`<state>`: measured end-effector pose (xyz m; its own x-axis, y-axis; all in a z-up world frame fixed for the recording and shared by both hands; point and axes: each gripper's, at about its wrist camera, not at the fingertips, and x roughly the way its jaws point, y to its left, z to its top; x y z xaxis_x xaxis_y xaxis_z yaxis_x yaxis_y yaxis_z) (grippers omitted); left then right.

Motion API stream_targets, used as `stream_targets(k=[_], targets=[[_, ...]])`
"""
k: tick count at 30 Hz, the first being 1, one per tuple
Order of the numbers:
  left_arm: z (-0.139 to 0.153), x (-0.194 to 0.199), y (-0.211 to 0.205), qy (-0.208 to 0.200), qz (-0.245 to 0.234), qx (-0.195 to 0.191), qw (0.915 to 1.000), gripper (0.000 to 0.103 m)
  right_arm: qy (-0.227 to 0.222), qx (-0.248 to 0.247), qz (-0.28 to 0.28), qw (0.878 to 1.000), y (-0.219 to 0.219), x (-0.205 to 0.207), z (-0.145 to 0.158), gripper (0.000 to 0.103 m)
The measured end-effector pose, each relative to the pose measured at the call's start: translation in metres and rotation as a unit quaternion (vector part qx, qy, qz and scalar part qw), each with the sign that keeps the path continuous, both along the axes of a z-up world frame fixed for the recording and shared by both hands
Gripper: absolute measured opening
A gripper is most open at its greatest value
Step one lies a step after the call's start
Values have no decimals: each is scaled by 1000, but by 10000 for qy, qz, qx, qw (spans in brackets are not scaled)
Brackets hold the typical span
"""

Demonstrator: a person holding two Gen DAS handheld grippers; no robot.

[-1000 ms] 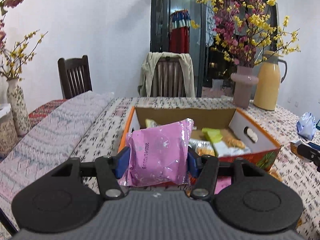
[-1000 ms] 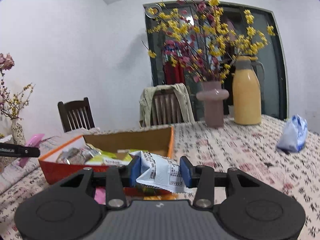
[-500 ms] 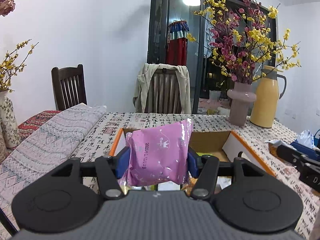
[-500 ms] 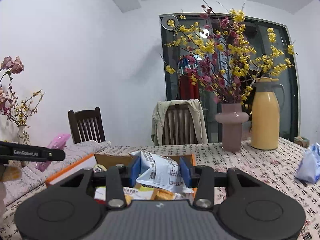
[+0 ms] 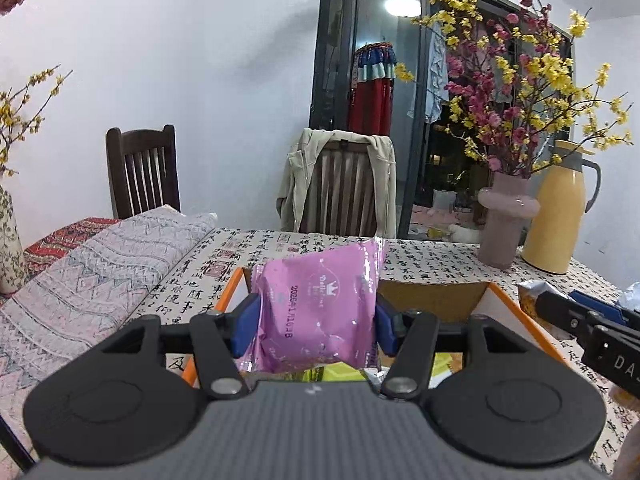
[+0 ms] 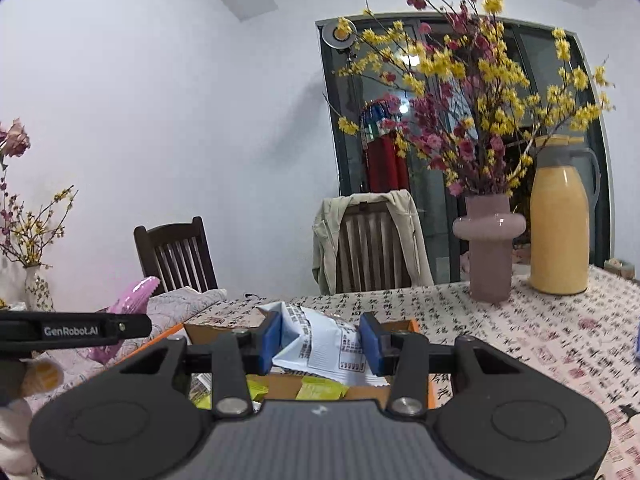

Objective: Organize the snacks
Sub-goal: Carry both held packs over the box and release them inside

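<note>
My left gripper [image 5: 316,326] is shut on a pink snack packet [image 5: 320,312] and holds it over the open orange cardboard box [image 5: 432,300]. My right gripper [image 6: 320,340] is shut on a white snack packet [image 6: 320,344] and holds it above the same box [image 6: 420,326], where yellow-green packets [image 6: 320,390] lie inside. The right gripper also shows at the right edge of the left wrist view [image 5: 588,320]. The left gripper's side [image 6: 76,330] and the pink packet [image 6: 132,300] show at the left of the right wrist view.
A pink vase of flowers [image 5: 504,224] and a yellow thermos jug [image 5: 556,216] stand at the back right of the table. Two chairs [image 5: 344,188] stand behind it, one draped with a jacket. A folded patterned cloth [image 5: 92,256] lies on the left.
Both grippers have risen and moved forward over the box with their packets still held. The box now sits lower and closer in both views.
</note>
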<state>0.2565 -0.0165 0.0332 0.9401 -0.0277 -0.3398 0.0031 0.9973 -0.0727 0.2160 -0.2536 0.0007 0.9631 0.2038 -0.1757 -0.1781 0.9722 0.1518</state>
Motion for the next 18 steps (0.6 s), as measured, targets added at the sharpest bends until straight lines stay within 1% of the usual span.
stream_targets(k=[3,8,11,15,16,17,18], targets=[[-7,4,3,36,6,-25,10000,58,112,21,-30,9999,0,7,-7,42],[-11,7,10,114,78,-106,9998,58,311,-55,-7,9995,5,11,-15,42],[-11,5,10,83,84,-118,9999,59,365,-97,29,9993,8,10,-18,42],[-12,3,11,36,138,-167,9998,64,385,-65,2,9992,6,9,-18,44],[-11,3,12,19,158,-184,9997,65,397,-48,0,9992,6,9,-19,50],[-11,2,12,9,175,-208,9996,72,404,-26,-11,9992,5,9,-19,63],[-11,0,14,-35,182,-243,9995,81,401,-24,-53,9992,5,8,-18,72]])
